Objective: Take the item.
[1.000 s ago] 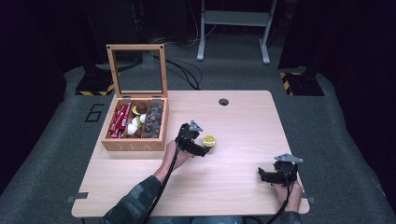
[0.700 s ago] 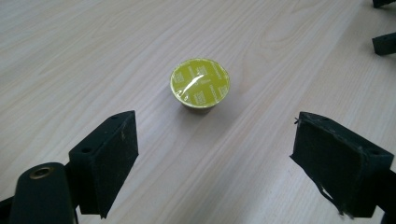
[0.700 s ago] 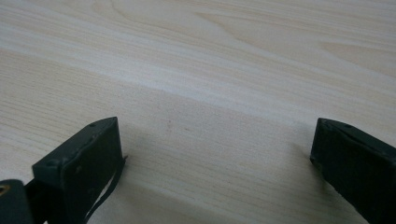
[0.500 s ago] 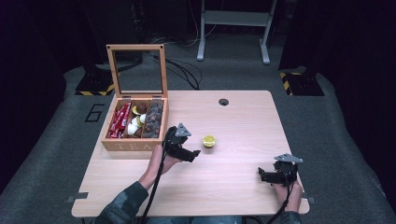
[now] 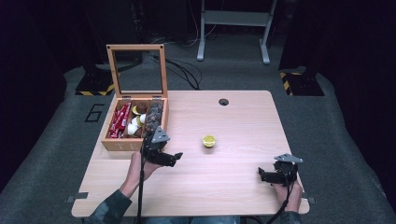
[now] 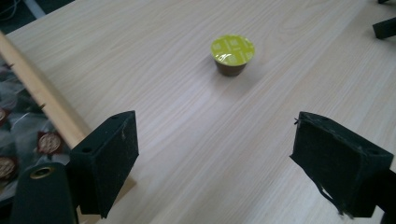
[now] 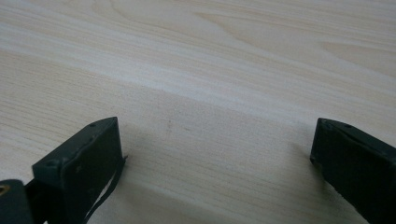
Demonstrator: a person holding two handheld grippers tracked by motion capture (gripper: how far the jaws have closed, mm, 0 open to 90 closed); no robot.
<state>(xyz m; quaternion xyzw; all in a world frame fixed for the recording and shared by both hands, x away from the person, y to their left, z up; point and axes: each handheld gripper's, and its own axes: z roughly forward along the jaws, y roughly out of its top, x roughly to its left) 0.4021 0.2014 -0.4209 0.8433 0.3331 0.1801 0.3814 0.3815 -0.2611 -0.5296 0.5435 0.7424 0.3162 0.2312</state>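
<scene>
The left gripper view shows the left hand-held gripper (image 6: 215, 163) gaping, empty, a lime-lidded brown coffee capsule (image 6: 232, 55) well ahead on the pale wooden tabletop (image 6: 187, 121); the high view adds the open wooden box (image 5: 135, 123), the right hand-held gripper (image 5: 262, 174) likewise agape, and grey floor (image 5: 327, 107).

The table (image 5: 233, 121) is brightly and evenly lit from overhead, while the floor and room around it sink into near black. Shadows are soft and short; the capsule (image 6: 232, 54) casts a faint one beside it. The high view is grainy and soft. Near jaws look slightly blurred.

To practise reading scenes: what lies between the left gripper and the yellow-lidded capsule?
Nothing: bare table separates the left gripper from the capsule, seen in the left gripper view.
</scene>
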